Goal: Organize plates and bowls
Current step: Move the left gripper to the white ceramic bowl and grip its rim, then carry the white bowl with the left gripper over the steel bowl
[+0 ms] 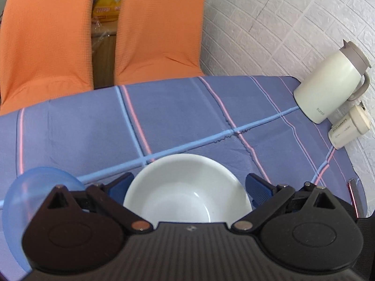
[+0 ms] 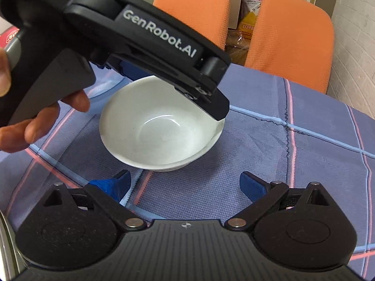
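"GenRobot.AI" on left tongs (image 2: 164, 89) arm; "SUPOR" on white jug (image 1: 328, 82).

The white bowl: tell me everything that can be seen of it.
The white bowl is glossy, ceramic-looking, round and empty. It seems to sit nested in a second white bowl, whose rim shows beneath it at the lower right. It stands upright on the blue striped tablecloth, between the open fingers of the left hand-held gripper. Contact cannot be told.

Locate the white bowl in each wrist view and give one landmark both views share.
Left wrist: the white bowl sits bottom centre, between the open left tongs.
Right wrist: the white bowl lies centre, under the left tongs, beyond the open right tongs.
Shared landmark: orange chairs.
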`<state>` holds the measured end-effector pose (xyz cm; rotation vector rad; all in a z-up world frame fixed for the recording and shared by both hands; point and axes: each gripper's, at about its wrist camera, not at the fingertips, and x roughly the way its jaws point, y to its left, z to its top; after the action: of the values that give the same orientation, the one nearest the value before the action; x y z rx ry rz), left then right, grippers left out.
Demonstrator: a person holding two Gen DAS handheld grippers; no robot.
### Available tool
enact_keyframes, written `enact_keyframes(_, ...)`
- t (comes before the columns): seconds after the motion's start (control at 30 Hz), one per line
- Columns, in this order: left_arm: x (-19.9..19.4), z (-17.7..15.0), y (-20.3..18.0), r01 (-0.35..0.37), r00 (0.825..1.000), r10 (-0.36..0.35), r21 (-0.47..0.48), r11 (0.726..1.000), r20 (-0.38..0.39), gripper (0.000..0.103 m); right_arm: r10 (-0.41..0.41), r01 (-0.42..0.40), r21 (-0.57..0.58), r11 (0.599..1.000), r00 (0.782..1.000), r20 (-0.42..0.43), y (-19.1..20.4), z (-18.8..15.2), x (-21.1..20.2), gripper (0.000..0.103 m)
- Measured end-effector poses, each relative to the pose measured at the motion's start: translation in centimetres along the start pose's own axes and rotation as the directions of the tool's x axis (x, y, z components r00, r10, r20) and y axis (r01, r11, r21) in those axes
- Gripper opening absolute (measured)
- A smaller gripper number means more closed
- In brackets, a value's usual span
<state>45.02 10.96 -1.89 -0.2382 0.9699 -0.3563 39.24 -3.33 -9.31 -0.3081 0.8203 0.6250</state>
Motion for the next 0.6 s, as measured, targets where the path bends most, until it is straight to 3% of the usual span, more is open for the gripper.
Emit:
enact_keyframes(0.17,1.1,-0.5,-1.0,0.033,0.999,-0.034,-0.022,0.999,-0.023,0.099,-0.014,0.014,0.051,0.999,1.000,-0.003,-1.4,-1.0,-1.3,0.087)
enact_keyframes(0.3,1.7,-1.4,-2.3,0.031,0.999,-0.031,0.012,0.999,-0.032,0.100,-0.027,0.027,0.084,0.996,1.000,-0.001,-2.4,-1.7,-2.4,0.087)
enact_keyframes(0.6,-0.8,-0.6,-1.1,-0.049,0.999,0.048,0.029,0.998,0.017,0.100,0.042,-0.048,0.149,0.988,0.998,0.042,-3.3,-1.4,-3.3,0.087)
